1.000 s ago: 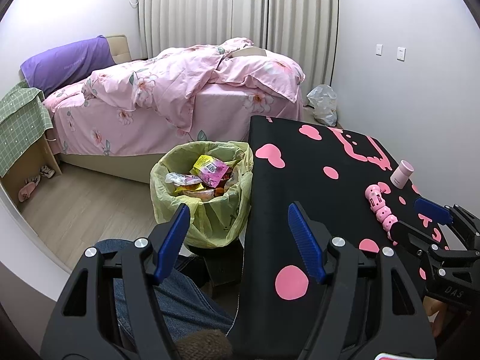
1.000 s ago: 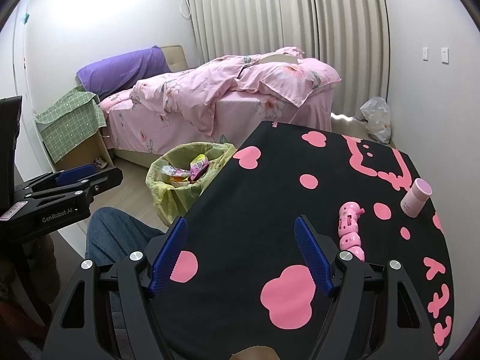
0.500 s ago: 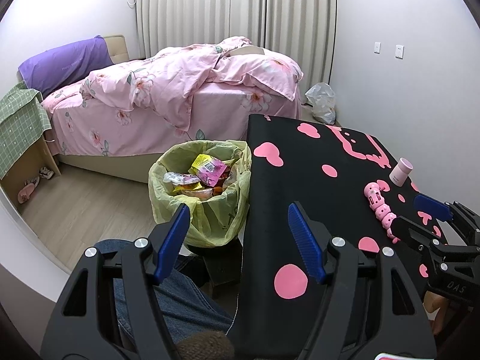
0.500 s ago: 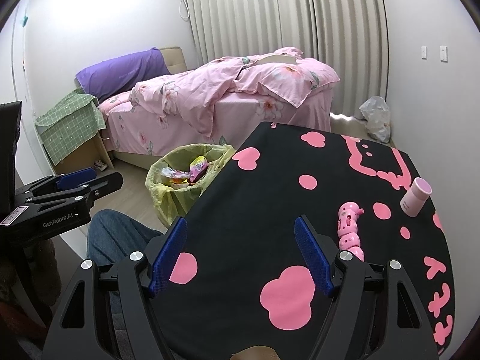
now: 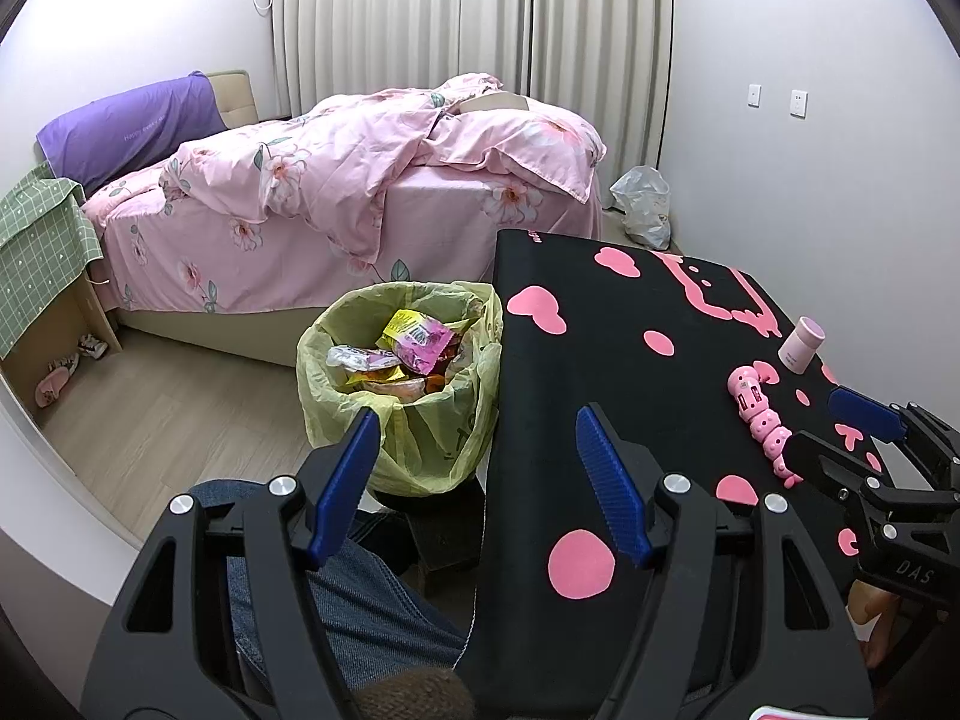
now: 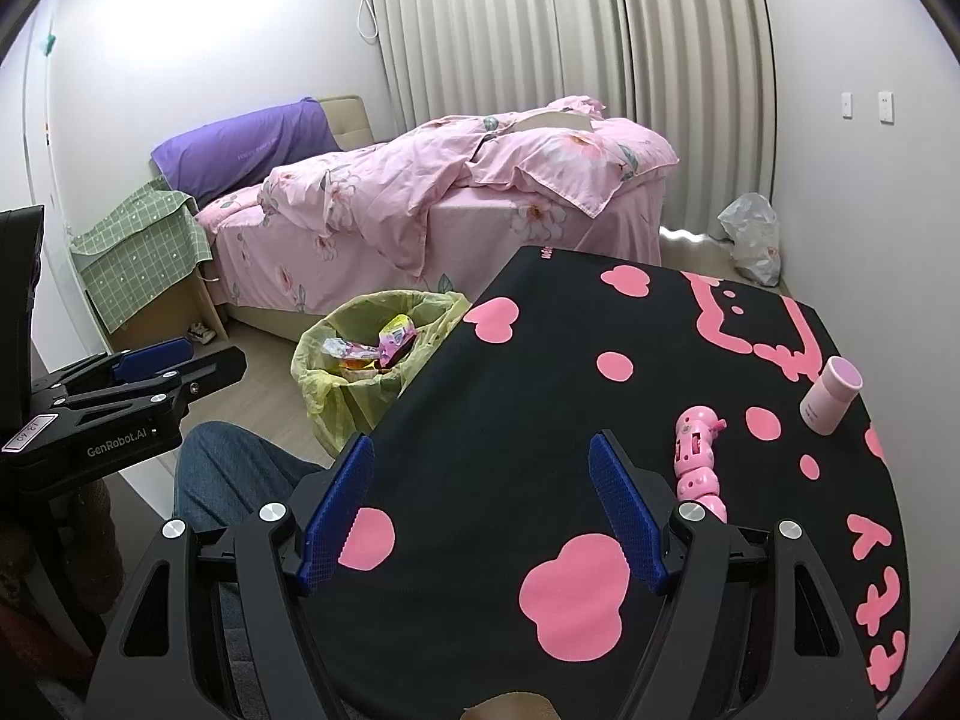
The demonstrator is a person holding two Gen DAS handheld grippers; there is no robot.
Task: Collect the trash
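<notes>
While both tools are hanging just as they were a second ago, the left tool (image 5: 477, 480) and the right tool (image 6: 480, 507) are gaping wide and holding nothing. Nothing is changing: the wrappers (image 5: 414, 339) are already lying in the lined trash bin (image 5: 402, 384) left of the tabletop (image 6: 540, 420), beside the bed (image 5: 336, 210). Only a pink toy (image 6: 696, 456) and a small pink bottle (image 6: 831, 396) are sitting at the right, so collecting is looking finished.

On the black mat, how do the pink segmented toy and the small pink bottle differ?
The pink segmented toy lies flat, long and knobbly; the small pink bottle is a smooth, short cylinder, tilted. The toy is bright pink, the bottle pale. The toy sits nearer the camera. Both rest untouched on the black mat.
</notes>
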